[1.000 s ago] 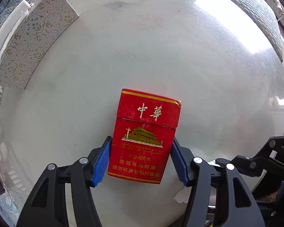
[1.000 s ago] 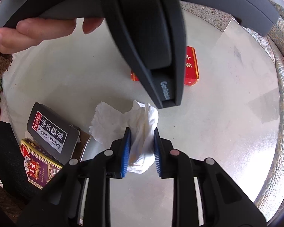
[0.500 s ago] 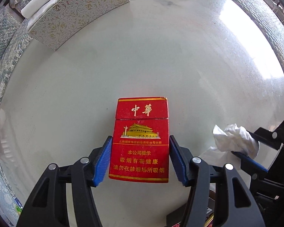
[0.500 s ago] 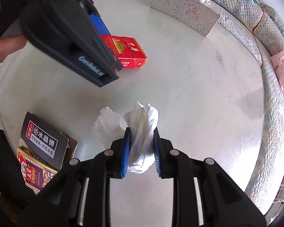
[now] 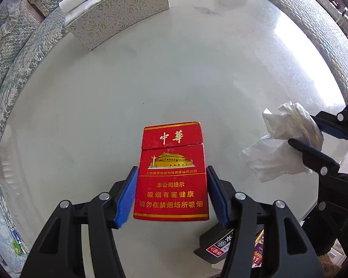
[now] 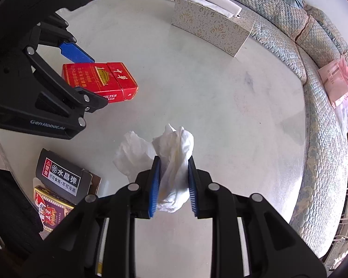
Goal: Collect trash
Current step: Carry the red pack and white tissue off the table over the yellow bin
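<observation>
Meanwhile left tongs (image 5: 171, 194) clamp red cigarette pack (image 5: 171, 173); right tongs (image 6: 172, 185) pinch tissue (image 6: 174, 162).

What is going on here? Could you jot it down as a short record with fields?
Setting: round glass table, sofa curving around it
Left gripper: fingers shut on red cigarette pack
Right gripper: fingers shut on crumpled white tissue
Also on table: patterned tissue box
Below the glass: black packet, printed box
</observation>
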Motion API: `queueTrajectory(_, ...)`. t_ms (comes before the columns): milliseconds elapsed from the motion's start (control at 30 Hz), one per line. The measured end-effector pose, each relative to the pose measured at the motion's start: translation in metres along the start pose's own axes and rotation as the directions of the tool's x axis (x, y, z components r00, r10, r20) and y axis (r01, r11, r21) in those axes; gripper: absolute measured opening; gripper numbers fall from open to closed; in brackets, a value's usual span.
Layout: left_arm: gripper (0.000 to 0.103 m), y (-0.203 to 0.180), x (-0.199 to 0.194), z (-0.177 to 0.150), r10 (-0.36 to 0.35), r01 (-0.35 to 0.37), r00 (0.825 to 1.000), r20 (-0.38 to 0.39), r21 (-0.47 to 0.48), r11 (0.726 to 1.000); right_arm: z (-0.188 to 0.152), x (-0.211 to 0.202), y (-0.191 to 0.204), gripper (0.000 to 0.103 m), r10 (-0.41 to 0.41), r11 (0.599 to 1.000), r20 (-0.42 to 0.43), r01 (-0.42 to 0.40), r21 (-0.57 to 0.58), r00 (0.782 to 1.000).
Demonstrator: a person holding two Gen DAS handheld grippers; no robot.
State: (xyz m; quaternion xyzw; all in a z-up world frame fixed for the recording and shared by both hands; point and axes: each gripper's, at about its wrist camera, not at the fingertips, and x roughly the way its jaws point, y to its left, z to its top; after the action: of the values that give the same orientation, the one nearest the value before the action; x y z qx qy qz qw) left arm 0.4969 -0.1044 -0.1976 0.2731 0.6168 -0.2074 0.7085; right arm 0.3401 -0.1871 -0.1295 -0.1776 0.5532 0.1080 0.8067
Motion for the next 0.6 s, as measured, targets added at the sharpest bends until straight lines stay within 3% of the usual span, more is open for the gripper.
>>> queueTrajectory(100, 0.056, -0.011, -0.022, -0.007, 0.022, -0.022, 0.999, 0.023, -0.004, 1.0, 0.003, -0.011, -0.002, 0.023, 0.0, 1.0, 0.011, 0.0, 0.005, 1.0)
queueTrajectory(367, 0.056, -0.036, -0.081, -0.074, 0.06, -0.059, 0.996, 0.067, -0.026, 0.998, -0.007, -0.059, 0.006, 0.023, -0.008, 1.0, 0.06, 0.009, -0.012, 0.998)
queueTrajectory(600, 0.056, -0.065, -0.119, -0.137, 0.065, -0.06, 0.994, 0.092, -0.048, 0.997, -0.035, -0.106, 0.024, 0.023, -0.018, 0.999, 0.11, 0.021, -0.025, 0.994)
